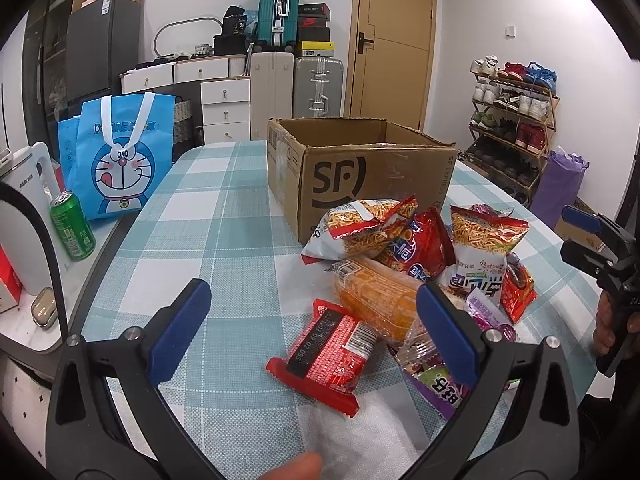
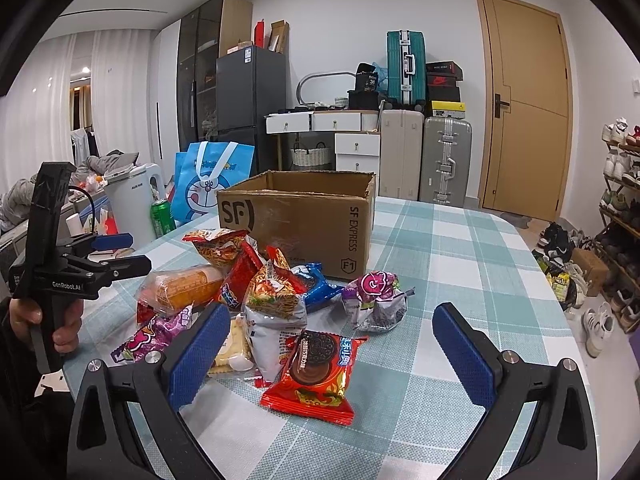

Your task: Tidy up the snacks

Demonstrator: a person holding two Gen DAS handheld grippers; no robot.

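Observation:
A pile of snack packets lies on the checked tablecloth in front of an open SF cardboard box (image 1: 360, 168), which also shows in the right wrist view (image 2: 296, 220). My left gripper (image 1: 312, 320) is open and empty, low over a red flat packet (image 1: 332, 356), with an orange packet (image 1: 376, 296) just beyond. My right gripper (image 2: 332, 344) is open and empty, around a red Oreo packet (image 2: 316, 376). A purple packet (image 2: 372, 296) lies to the right of the pile. Noodle-snack bags (image 1: 360, 224) lean against the box. Each gripper also shows in the other's view, the right (image 1: 580, 236) and the left (image 2: 116, 252).
A green can (image 1: 72, 226), a white appliance (image 1: 24, 208) and a blue Doraemon bag (image 1: 120, 160) stand at the table's left. A shoe rack (image 1: 512, 120) is at the right. Suitcases and drawers line the back wall beside a door.

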